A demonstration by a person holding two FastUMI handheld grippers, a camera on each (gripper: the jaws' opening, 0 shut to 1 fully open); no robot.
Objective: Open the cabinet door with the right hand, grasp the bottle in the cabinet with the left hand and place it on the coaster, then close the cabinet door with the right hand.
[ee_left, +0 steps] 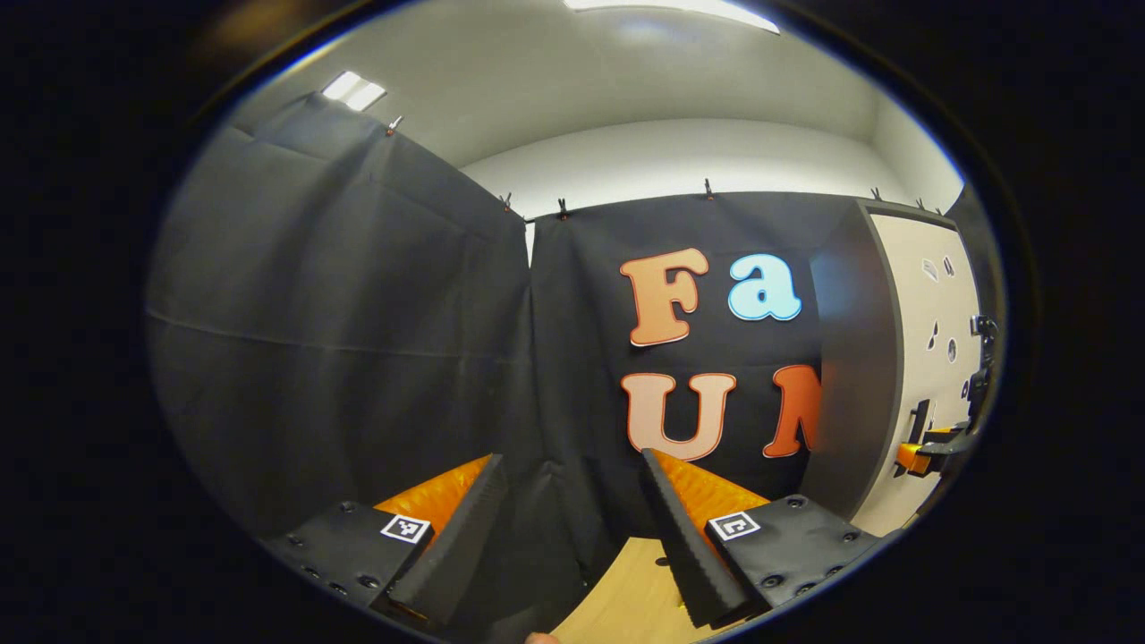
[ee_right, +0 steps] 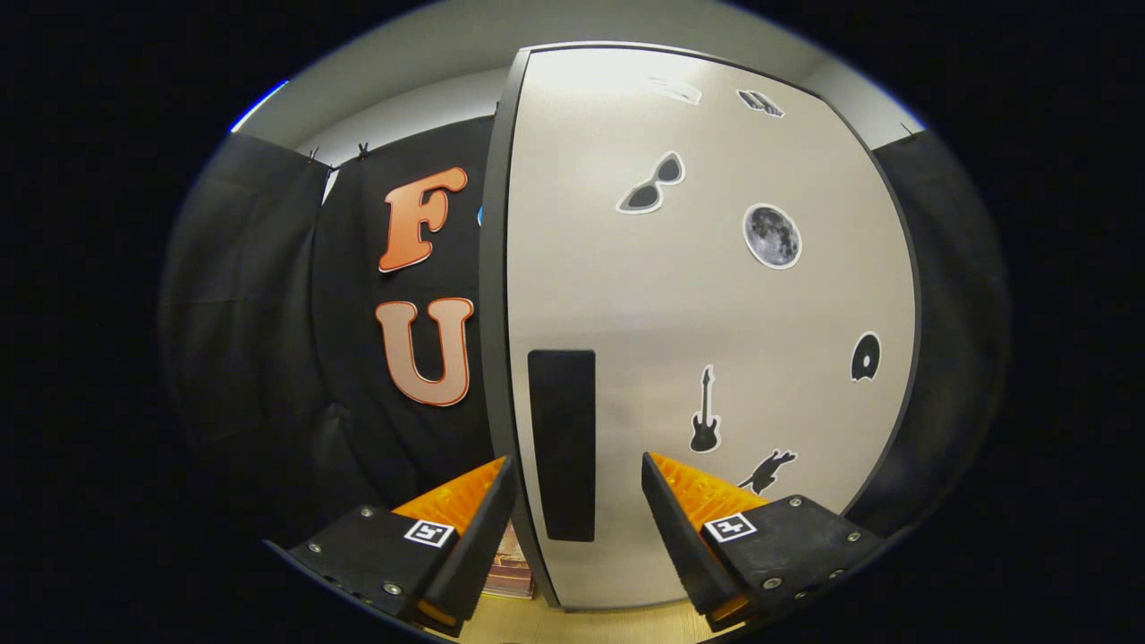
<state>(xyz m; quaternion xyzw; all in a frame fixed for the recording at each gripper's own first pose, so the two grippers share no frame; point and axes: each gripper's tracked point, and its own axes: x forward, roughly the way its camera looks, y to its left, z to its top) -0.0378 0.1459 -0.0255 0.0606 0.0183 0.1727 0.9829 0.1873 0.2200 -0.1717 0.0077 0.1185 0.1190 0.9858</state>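
Note:
The cabinet [ee_right: 716,295] stands straight ahead in the right gripper view, its pale door shut and covered with small stickers. A black vertical handle [ee_right: 561,444] sits near the door's left edge. My right gripper [ee_right: 577,474] is open, one finger on each side of the handle, not pressing on it. The left gripper view shows the same cabinet [ee_left: 921,358] at the far right, with the right gripper [ee_left: 939,447] at its handle. My left gripper [ee_left: 572,523] is open and holds nothing, facing the booth's wall well left of the cabinet. The door hides the cabinet's inside.
A light wooden tabletop [ee_left: 626,590] lies under the left gripper and runs to the cabinet's foot [ee_right: 581,622]. A flat brownish thing [ee_right: 510,568] lies on it just left of the cabinet. Black cloth walls close the back and left.

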